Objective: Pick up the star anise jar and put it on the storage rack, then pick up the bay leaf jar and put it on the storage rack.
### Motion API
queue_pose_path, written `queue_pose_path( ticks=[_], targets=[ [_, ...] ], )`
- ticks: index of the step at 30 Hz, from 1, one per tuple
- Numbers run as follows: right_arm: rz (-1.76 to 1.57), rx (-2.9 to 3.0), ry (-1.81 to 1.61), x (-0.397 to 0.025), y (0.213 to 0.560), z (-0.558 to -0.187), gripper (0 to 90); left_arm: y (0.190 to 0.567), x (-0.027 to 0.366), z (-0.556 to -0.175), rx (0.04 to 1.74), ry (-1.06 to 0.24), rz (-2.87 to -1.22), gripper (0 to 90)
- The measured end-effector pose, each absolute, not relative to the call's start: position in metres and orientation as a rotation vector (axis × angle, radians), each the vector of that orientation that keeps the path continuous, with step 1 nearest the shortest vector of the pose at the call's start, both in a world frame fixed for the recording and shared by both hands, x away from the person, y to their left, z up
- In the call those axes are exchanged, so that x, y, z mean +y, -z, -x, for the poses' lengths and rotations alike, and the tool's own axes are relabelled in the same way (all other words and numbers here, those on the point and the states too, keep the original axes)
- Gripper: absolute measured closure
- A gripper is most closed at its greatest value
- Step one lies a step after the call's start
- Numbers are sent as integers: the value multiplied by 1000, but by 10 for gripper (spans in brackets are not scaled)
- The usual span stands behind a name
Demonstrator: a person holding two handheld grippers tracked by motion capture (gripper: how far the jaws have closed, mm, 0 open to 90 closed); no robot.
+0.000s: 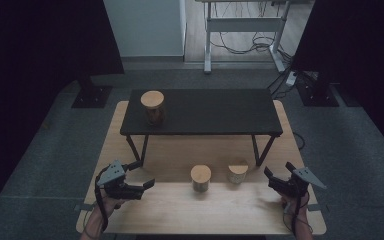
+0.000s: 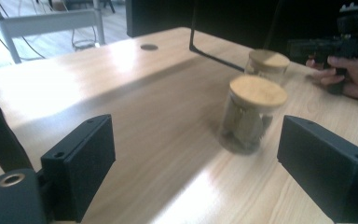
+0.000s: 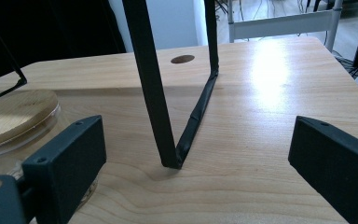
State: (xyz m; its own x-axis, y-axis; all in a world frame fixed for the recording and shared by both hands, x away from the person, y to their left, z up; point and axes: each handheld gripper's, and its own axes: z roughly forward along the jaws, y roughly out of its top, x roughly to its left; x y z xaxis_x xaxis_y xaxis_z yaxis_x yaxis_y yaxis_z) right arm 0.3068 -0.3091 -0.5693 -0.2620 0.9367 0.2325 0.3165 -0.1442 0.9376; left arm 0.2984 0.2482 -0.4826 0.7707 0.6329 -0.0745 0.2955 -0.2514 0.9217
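Pale wood makes up the table [image 1: 145, 210], with a low black shelf [image 1: 215, 110] standing across its far half and dark carpet around. Nearest, the left gripper [image 1: 139, 186] and right gripper [image 1: 271, 176] hover at the front corners, each with jaws spread and holding nothing. Between them, just past the front edge, stand two jars: the middle jar [image 1: 200, 178] nearer the left gripper, and a second jar [image 1: 238, 171] just beside it toward the right. Farther off, a third jar [image 1: 152, 107] stands on the shelf's left end. By my reading, one jar is already shelved and two remain; no grasp has begun. The middle jar [image 2: 251, 114] stands upright, long axis vertical, wooden lid up, lined up between the left jaws.
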Motion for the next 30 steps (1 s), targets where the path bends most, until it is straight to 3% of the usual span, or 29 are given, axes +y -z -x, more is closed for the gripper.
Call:
queue_pose_path(
  ticks=[11,30],
  targets=[
    [-1429,1558,-1432,-309,569,-306,34,520,253,-297,774,-329,-1840,104],
    [-1470,1523,-1458,-314,570,-306,24,534,253,-299,813,-307,-1847,103]
  ],
)
